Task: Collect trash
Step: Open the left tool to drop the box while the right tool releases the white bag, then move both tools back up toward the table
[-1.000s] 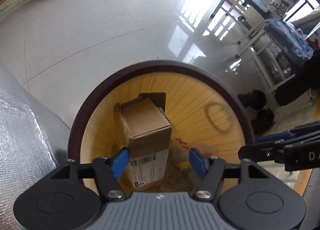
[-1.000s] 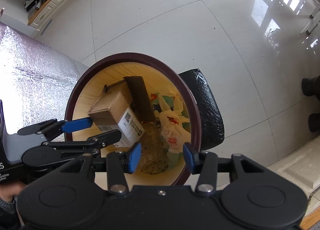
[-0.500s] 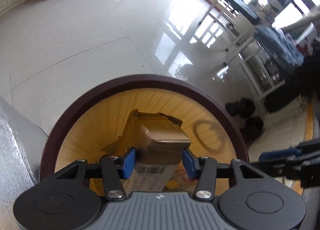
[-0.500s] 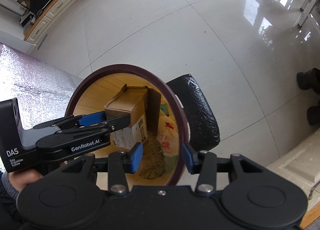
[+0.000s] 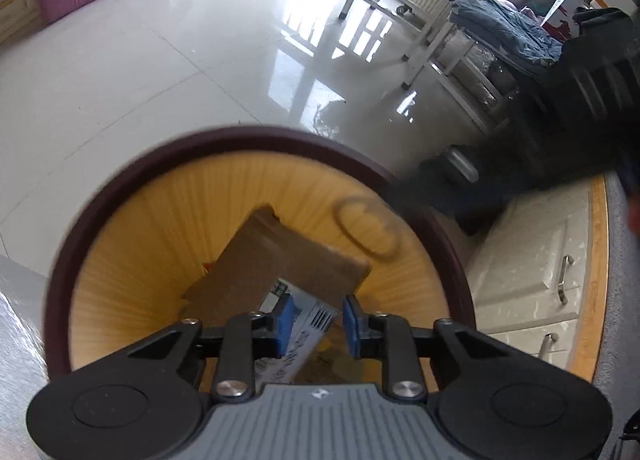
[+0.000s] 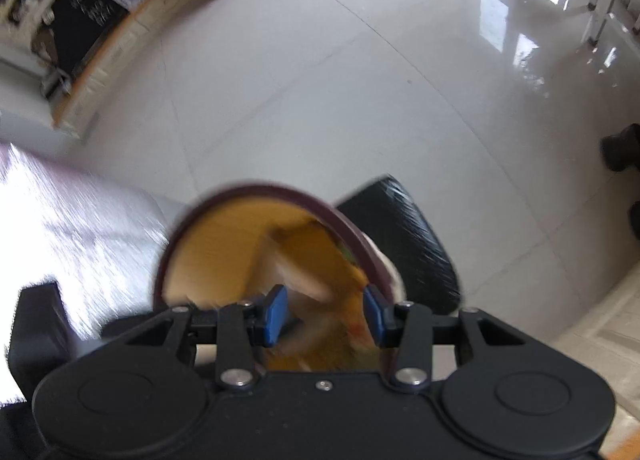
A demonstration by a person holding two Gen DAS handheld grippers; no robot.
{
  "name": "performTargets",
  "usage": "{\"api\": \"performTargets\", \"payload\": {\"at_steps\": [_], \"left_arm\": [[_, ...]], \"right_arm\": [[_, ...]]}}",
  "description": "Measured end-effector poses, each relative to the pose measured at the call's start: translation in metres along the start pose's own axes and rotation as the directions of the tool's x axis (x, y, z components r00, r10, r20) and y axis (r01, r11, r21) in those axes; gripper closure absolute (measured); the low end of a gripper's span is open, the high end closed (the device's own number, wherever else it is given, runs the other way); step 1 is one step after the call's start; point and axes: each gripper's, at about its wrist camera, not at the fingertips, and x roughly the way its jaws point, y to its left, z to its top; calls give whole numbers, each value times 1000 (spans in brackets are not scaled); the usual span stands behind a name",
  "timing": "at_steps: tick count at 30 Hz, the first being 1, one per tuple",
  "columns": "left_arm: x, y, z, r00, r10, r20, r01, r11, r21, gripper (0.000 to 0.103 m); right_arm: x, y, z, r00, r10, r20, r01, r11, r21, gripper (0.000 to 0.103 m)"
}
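A round bin with a dark maroon rim (image 5: 280,134) and a yellow ribbed inside fills the lower left wrist view. A brown cardboard box (image 5: 280,260) with a white label lies tilted in it. My left gripper (image 5: 319,324) points down into the bin and its jaws are closing. The box's labelled corner shows in the gap, and the pads do not press on it. In the blurred right wrist view my right gripper (image 6: 325,314) hangs open over the near side of the bin's rim (image 6: 256,186), with nothing between its fingers.
A black plastic bag (image 6: 400,244) leans on the bin's right side. Silver foil sheeting (image 6: 60,220) lies to the left. A white cabinet with metal handles (image 5: 532,280) stands to the right. White-legged tables (image 5: 420,0) and dark shoes (image 6: 624,146) are farther off on the glossy tiled floor.
The left jaws have narrowed a lot and come closer over the bin. The box now lies more tilted. The right gripper has shifted, so the bin sits lower and blurred in its view.
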Motion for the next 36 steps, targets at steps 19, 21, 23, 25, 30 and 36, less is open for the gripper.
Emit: {"api": "performTargets", "payload": {"at_steps": [19,21,23,25,30,36], "left_arm": [[-34,13,-17,993,104,-63,-115,971,-210,63],[-42,14,-20,991,120,-67,-132,965,-227,58],[-49,13,-21,988,135,-70,-149,959,-243,51],[-56,14,-23,987,147,-70,-160,951,-264,40],[-77,12,-26,981,184,-60,-193,929,-315,19],[-102,6,-32,966,256,-32,-250,900,-356,0]], "right_arm": [[30,18,-8,996,-22,-86,12,993,-116,62],[23,15,-12,997,-19,-74,9,992,-129,62],[15,12,-16,998,-20,-61,12,990,-142,61],[6,12,-21,999,-27,-44,20,987,-159,59],[-15,14,-30,999,-41,-4,39,977,-211,48],[-40,15,-40,998,-49,41,58,965,-257,23]]}}
